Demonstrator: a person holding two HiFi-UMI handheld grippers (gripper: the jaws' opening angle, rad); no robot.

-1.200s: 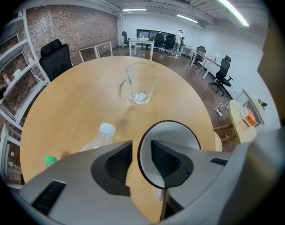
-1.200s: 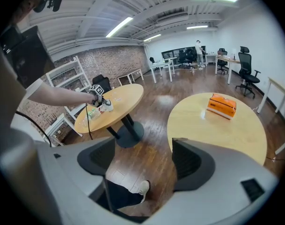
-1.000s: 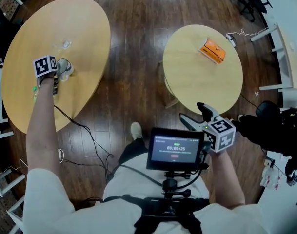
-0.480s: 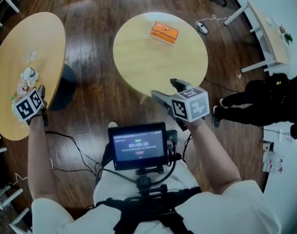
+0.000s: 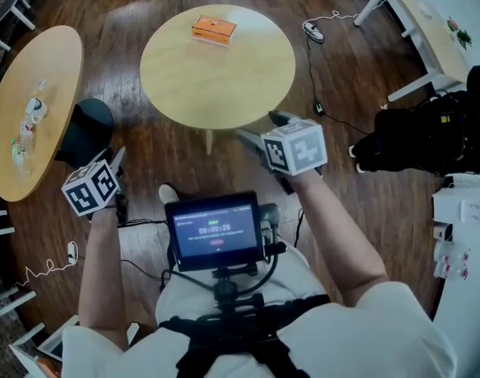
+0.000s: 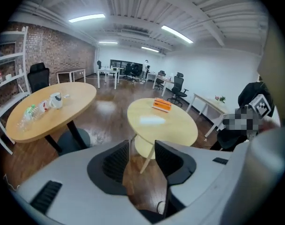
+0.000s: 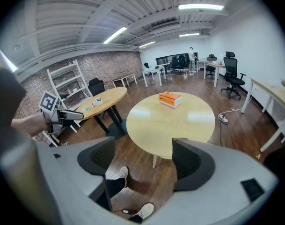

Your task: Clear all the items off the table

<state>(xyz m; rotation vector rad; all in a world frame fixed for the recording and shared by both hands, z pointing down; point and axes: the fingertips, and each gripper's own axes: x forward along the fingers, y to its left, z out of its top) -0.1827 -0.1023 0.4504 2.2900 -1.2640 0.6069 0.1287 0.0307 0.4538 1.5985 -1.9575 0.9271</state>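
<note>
Now the left surface [image 5: 50, 61] carries a cup [image 5: 35, 107] and small clutter, and our left gripper [image 5: 117, 164] hangs near it, jaws narrowly apart and empty. The orange box [image 5: 213, 30] lies at the far edge of the round surface [image 5: 224, 85]. Our right gripper [image 5: 265, 128], jaws wide and empty, should reach across and straddle the box squarely before closing

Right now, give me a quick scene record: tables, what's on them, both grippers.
near table: round table, holds only an orange box, on its far side
second table: oval table to the left, holds a white mug and small clutter too small to name
left gripper: jaws slightly apart, nothing between them, over the floor
right gripper: jaws wide apart, nothing between them, by the round table's near edge
task state: neither table cleared
</note>
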